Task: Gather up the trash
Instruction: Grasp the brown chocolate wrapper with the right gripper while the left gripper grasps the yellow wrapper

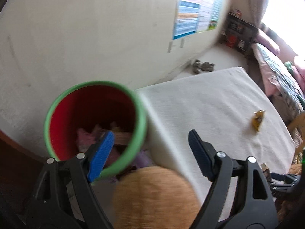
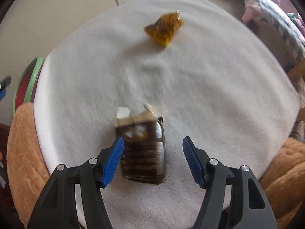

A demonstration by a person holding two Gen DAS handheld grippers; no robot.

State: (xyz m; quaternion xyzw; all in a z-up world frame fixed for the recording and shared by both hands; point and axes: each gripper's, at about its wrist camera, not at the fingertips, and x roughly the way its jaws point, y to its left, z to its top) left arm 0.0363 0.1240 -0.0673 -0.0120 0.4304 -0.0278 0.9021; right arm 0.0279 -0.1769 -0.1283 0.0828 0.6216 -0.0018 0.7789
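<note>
A red bin with a green rim (image 1: 95,126) stands beside the table with crumpled trash inside it. My left gripper (image 1: 150,148) hangs open over the gap between bin and table. Its left pad (image 1: 103,154) overlaps the bin's near rim in the picture, and nothing sits between the jaws. On the white tablecloth (image 2: 209,95) lies a torn brown carton (image 2: 144,152). My right gripper (image 2: 153,152) is open just above it, with the carton between the jaws and nearer the left pad. A crumpled yellow wrapper (image 2: 164,27) lies farther back, also visible as the yellow wrapper (image 1: 258,120).
Orange plush seats (image 2: 24,152) crowd the table's near edge on both sides, and one orange plush seat (image 1: 154,196) lies below my left gripper. The bin (image 2: 28,84) shows at the table's left edge. A wall with a poster (image 1: 198,13) is behind, a bed (image 1: 276,70) to the right.
</note>
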